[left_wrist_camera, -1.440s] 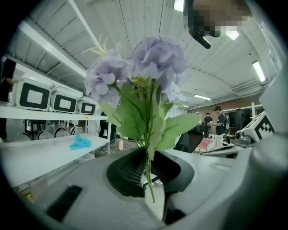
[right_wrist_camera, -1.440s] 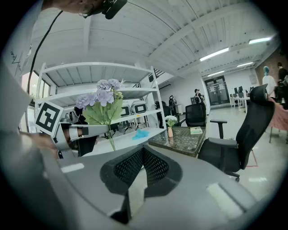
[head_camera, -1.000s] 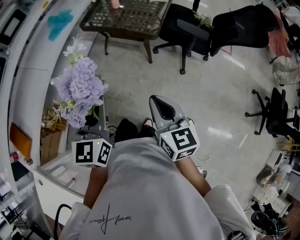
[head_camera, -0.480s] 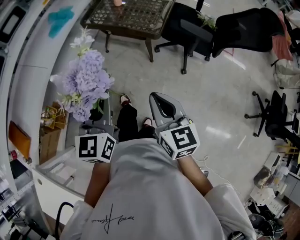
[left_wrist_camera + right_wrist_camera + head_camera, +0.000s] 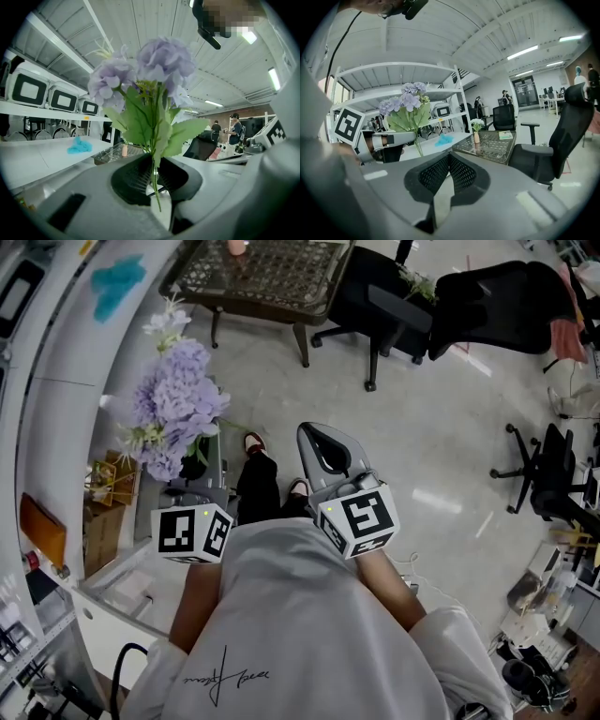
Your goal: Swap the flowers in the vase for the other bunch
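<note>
My left hand-held gripper (image 5: 153, 178) was clamped on the purple flower bunch (image 5: 161, 61) by its stems, and my right hand-held gripper (image 5: 449, 164) was closed on nothing.

This is an open-plan office or lab: black swivel chairs (image 5: 370, 296) stand on a polished floor (image 5: 441, 427), white shelves (image 5: 389, 69) line one wall, strip lights (image 5: 524, 51) cross the ceiling, and people (image 5: 505, 96) stand about.

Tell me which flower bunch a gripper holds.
The purple hydrangea bunch, stems pinched in the left gripper; the small white bunch stands in its vase.
</note>
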Demonstrator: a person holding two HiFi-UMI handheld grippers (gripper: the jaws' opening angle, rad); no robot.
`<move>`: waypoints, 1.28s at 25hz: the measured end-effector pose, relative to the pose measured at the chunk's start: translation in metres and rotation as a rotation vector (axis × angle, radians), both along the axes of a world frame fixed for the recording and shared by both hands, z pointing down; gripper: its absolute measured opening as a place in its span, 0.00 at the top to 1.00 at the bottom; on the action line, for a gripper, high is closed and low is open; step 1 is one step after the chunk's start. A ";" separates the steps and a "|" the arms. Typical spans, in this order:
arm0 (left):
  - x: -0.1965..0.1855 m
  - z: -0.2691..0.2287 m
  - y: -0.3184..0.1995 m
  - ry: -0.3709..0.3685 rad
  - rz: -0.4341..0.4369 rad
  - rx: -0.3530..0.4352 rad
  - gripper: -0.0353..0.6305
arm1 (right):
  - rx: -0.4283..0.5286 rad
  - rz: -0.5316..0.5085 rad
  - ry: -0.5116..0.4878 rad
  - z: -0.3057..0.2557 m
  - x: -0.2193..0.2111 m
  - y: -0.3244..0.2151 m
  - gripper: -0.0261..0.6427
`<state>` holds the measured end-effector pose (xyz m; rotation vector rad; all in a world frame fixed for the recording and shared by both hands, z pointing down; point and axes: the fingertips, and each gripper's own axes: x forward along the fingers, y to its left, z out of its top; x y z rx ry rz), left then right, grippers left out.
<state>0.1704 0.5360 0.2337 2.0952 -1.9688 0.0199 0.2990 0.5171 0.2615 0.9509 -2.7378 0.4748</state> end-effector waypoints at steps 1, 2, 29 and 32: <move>-0.004 0.001 -0.003 -0.001 0.001 0.000 0.89 | -0.003 0.000 0.001 0.001 -0.004 -0.003 0.95; -0.008 0.002 -0.007 0.001 0.000 -0.001 0.89 | -0.006 0.000 0.002 0.002 -0.007 -0.006 0.95; -0.131 -0.006 -0.117 0.020 0.027 0.016 0.89 | 0.013 0.003 0.041 -0.006 -0.139 -0.112 0.95; -0.147 -0.008 -0.124 0.022 0.029 0.025 0.89 | 0.025 0.021 0.043 -0.008 -0.152 -0.120 0.95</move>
